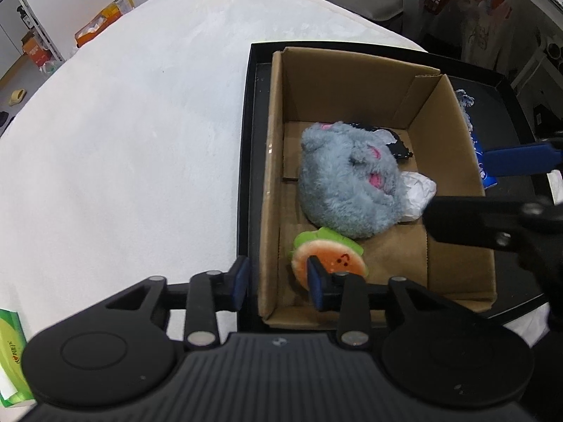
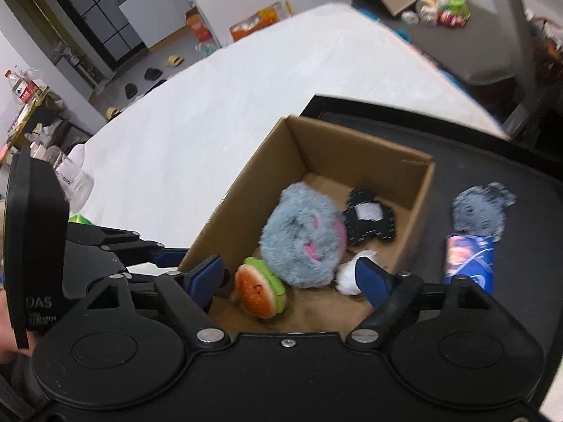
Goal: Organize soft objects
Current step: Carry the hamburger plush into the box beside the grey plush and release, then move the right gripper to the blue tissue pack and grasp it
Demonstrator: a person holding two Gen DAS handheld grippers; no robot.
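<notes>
A brown cardboard box [image 1: 352,81] sat inside a shallow black tray [image 1: 251,140] at the far right corner of the white tabletop [image 1: 140,123]. In the box lay a grey plush toy [image 1: 348,179] near the middle, a small orange-and-green burger plush [image 1: 327,262] against its near side, a black patch with white stitching [image 2: 369,223] toward the far right corner, and a crumpled white piece [image 1: 418,193] by the right wall. The left gripper [image 1: 278,281] straddled the box's near left wall with its jaws partly apart — one blue pad outside, one just in front of the burger plush, gripping nothing. The right gripper [image 2: 292,274] hung over the box's near end with its jaws spread wide and empty — the plush toys showed between its fingers below. On the tray, right of the box, lay a fuzzy grey-blue item [image 2: 482,211] and a blue printed packet [image 2: 469,260]. A green carton [image 1: 10,351] stood at the tabletop's near left edge.
</notes>
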